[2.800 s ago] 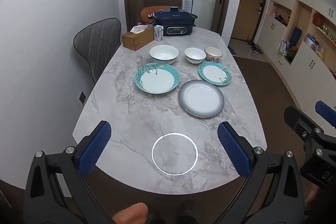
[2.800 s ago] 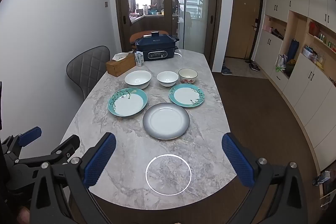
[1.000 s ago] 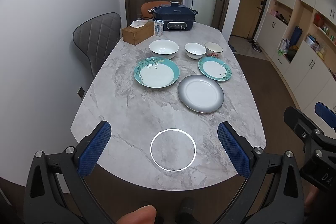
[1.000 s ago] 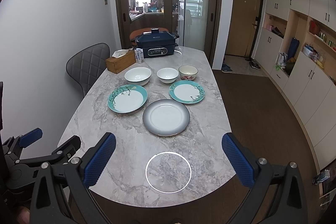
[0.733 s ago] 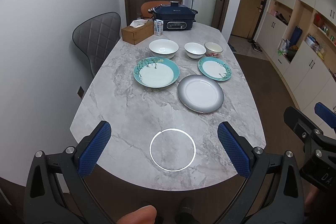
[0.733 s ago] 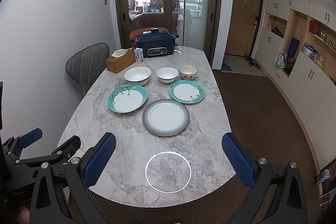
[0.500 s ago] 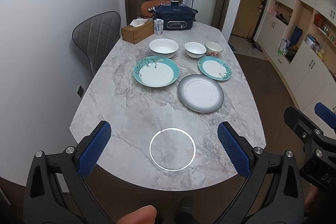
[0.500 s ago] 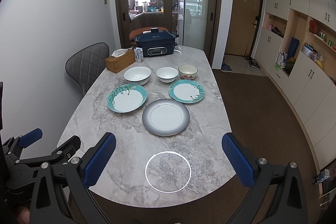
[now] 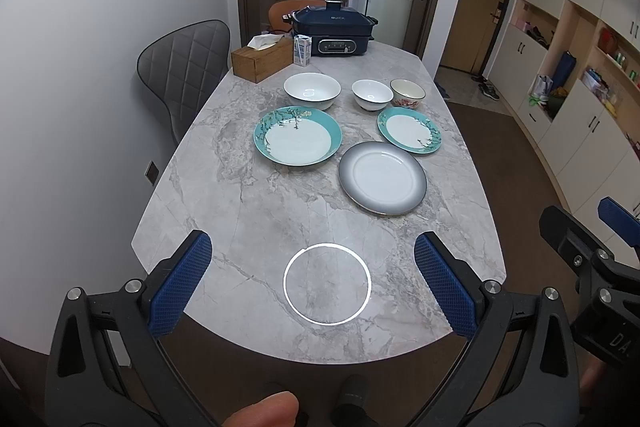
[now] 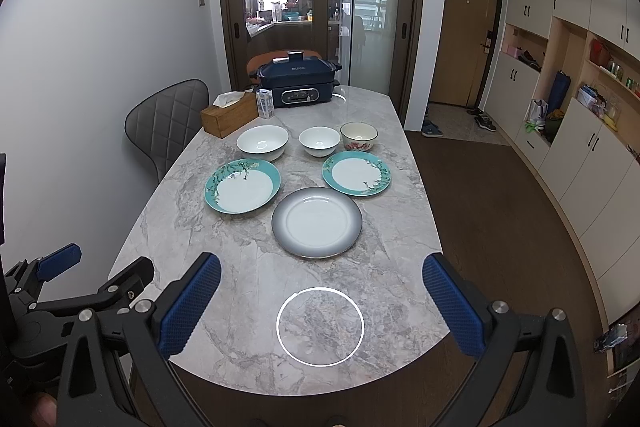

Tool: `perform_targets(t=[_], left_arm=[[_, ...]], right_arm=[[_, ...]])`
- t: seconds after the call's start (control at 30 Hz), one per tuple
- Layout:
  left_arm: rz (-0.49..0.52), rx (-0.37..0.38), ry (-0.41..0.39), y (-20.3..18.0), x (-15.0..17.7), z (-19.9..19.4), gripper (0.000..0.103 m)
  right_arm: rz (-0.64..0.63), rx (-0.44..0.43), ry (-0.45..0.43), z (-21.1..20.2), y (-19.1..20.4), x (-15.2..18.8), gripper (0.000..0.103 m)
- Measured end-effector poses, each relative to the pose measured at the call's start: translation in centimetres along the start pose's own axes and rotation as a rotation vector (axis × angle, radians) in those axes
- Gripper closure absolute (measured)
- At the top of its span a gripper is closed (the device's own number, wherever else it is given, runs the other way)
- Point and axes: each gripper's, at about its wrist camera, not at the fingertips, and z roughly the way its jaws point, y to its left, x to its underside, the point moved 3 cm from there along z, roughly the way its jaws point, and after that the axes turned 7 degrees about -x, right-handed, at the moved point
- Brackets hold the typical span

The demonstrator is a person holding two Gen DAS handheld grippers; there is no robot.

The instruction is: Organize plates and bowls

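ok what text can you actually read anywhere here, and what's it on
"BUICK", or close to it: pale letters on the lid of the dark blue electric cooker, small enough that the spelling is uncertain.
"DA", cut off by the frame edge: on the black body of the right tool.
Print on the small carton and the cooker's control panel: too small to read.

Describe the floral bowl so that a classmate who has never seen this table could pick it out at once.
Start at the marble table and find the row of three bowls in front of the dark blue electric cooker. The floral bowl is at the right end of that row, behind the smaller teal plate. Unlike its two plain white neighbours, it has a dark rim and pink flowers outside.
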Motion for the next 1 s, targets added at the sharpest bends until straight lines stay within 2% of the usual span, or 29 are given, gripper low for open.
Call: perform_targets(t=[1.0], left_arm=[[-0.003, 0.004, 0.007, -0.08, 0.45, 0.45, 0.000]], right_arm=[[-0.001, 0.001, 0.005, 0.51, 0.22, -0.08, 0.000]])
